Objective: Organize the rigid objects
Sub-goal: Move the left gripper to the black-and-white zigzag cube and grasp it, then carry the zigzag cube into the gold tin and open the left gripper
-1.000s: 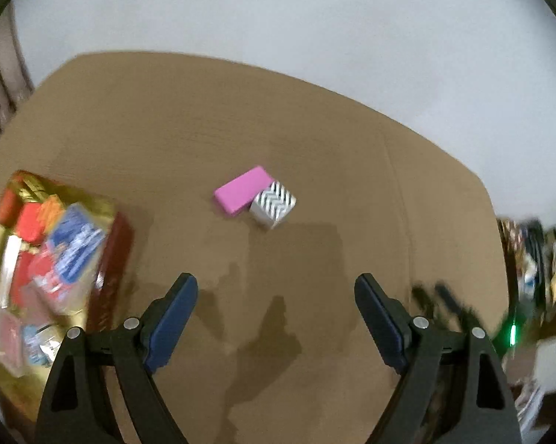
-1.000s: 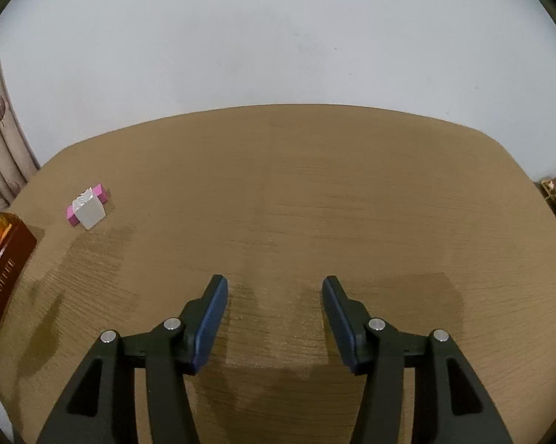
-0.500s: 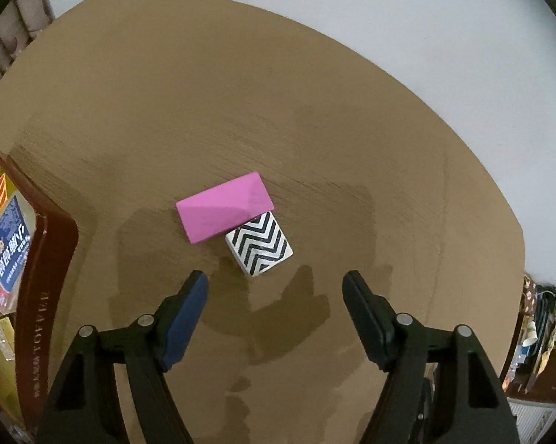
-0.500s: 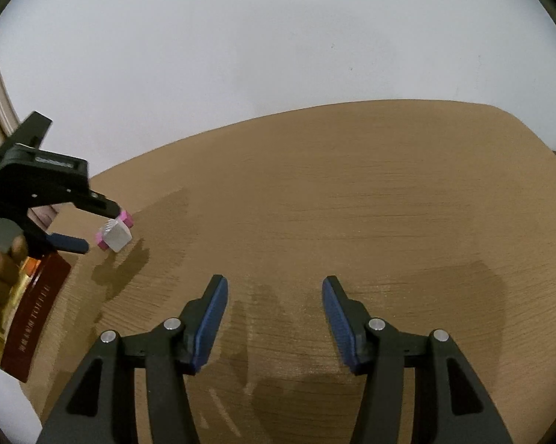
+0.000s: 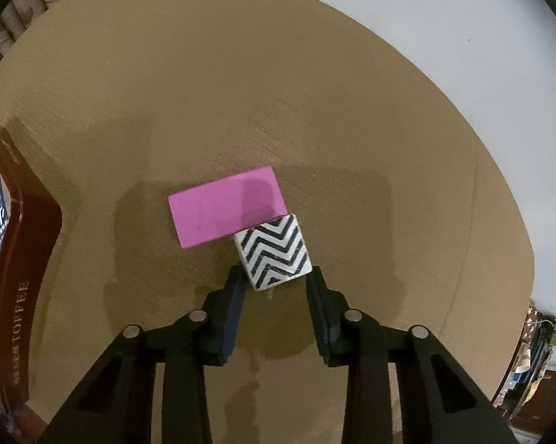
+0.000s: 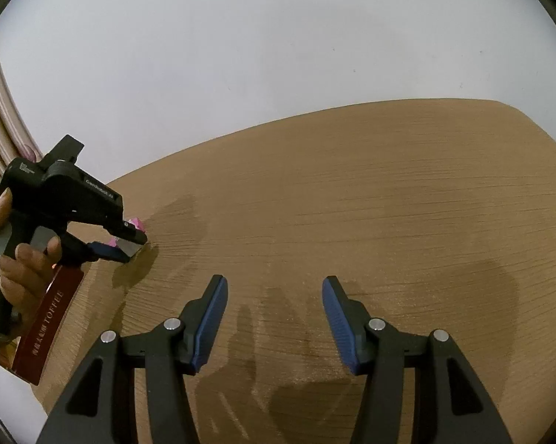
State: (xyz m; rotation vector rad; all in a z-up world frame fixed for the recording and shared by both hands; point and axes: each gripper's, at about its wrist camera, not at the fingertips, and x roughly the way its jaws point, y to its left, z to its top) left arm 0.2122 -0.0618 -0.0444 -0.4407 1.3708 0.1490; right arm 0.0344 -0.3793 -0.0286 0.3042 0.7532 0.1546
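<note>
A black-and-white zigzag cube (image 5: 274,249) lies on the brown table (image 5: 241,92), touching the corner of a flat pink block (image 5: 222,205). My left gripper (image 5: 276,277) has its fingertips on either side of the cube's near end, narrowed around it, and the cube rests on the table. In the right wrist view the left gripper (image 6: 124,246) is at the far left over the cube (image 6: 130,247), with a bit of the pink block (image 6: 137,222) behind it. My right gripper (image 6: 274,296) is open and empty above the bare table.
A dark red toffee box (image 5: 23,296) holding several packets stands at the table's left edge; it also shows in the right wrist view (image 6: 48,325). A white wall (image 6: 278,55) lies behind the table. Clutter (image 5: 533,370) sits off the right edge.
My left gripper has moved down and forward onto the zigzag cube and its jaws have narrowed around it. The right gripper has tilted slightly and stays open.
</note>
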